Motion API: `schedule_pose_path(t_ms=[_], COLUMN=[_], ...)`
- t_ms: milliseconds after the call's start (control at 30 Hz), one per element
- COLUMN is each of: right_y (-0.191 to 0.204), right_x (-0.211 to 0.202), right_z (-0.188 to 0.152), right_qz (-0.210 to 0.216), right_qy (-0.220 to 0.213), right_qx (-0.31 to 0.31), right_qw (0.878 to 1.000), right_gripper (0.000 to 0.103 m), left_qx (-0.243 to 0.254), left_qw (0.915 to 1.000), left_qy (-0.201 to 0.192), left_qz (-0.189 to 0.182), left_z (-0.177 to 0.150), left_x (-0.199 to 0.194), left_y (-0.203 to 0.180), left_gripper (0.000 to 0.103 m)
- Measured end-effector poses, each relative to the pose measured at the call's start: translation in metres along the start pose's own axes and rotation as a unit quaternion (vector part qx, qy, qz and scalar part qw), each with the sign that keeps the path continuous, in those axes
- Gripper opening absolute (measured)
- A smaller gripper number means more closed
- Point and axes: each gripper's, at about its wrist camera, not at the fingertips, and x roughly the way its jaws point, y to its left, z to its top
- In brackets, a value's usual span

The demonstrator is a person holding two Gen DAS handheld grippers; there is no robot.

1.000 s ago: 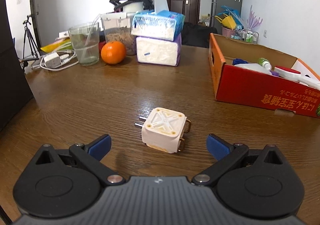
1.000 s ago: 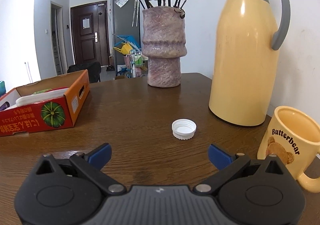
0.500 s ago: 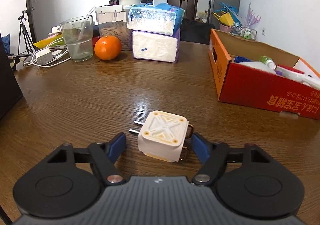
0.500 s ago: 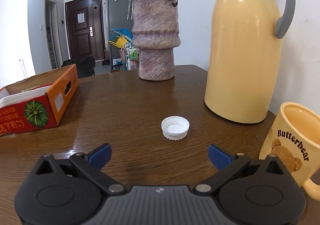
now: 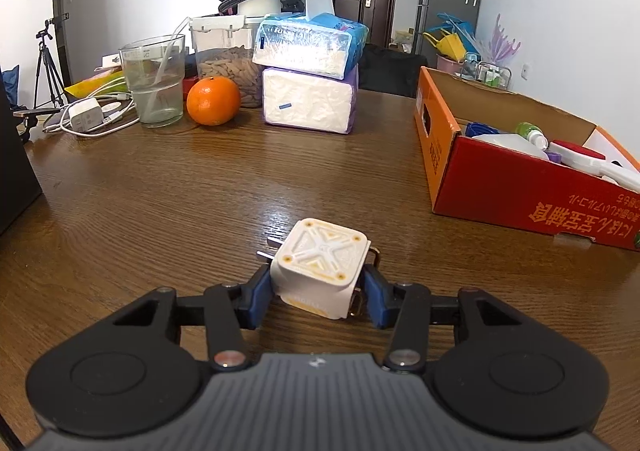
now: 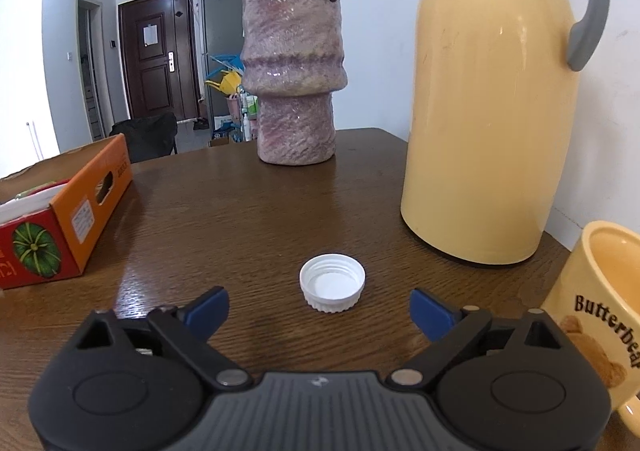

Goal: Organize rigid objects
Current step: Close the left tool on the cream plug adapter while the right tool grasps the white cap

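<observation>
A white cube-shaped plug adapter (image 5: 320, 251) with metal prongs lies on the wooden table in the left wrist view. My left gripper (image 5: 316, 285) is closing around it, and both blue pads touch its sides. In the right wrist view a white bottle cap (image 6: 332, 287) lies open side up on the table. My right gripper (image 6: 318, 303) sits just short of the cap. Its jaws are closing but still stand wide, with nothing between the pads. A red and orange cardboard box (image 5: 500, 179) holding several items stands to the right of the adapter; the box (image 6: 80, 211) also shows left of the cap.
Stacked tissue packs (image 5: 312, 91), an orange (image 5: 213, 101), a glass (image 5: 154, 83) and a white charger (image 5: 85, 115) line the far side. A yellow thermos (image 6: 492, 111), a stone vase (image 6: 296, 71) and a yellow mug (image 6: 600, 311) stand near the cap.
My left gripper's jaws closed from wide open onto the adapter's sides. My right gripper moved toward the cap, which now lies closer to its fingertips, and its jaws narrowed slightly.
</observation>
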Motion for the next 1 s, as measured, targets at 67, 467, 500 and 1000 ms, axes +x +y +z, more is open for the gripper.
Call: schedule_pose_path(t_ms=[67,467,500,1000], right_y=[0.000,0.000,0.001,0.033], right_x=[0.005,0.033,0.032,-0.014], right_z=[0.002,0.015,0.015,0.004], right_qz=[-0.002,-0.011,-0.010,0.005], right_qy=[0.008,0.025,0.024,-0.042], right_qx=[0.002,0.009,0.005,-0.017], right_qw=[1.000,1.000,1.000,0.999], right_gripper=[0.095,0.039,0.039,0.039], left_qx=[0.000,0.000,-0.001,0.000], left_qw=[1.0000,1.0000,1.0000,0.9996], left_qy=[0.000,-0.008,-0.008,-0.028], left_qz=[0.000,-0.002,-0.002,-0.007], left_z=[0.000,0.001,0.001,0.002], left_x=[0.000,-0.001,-0.001,-0.011], left_y=[0.000,-0.003,-0.002,-0.003], left_gripper=[0.048,0.048,0.048,0.048])
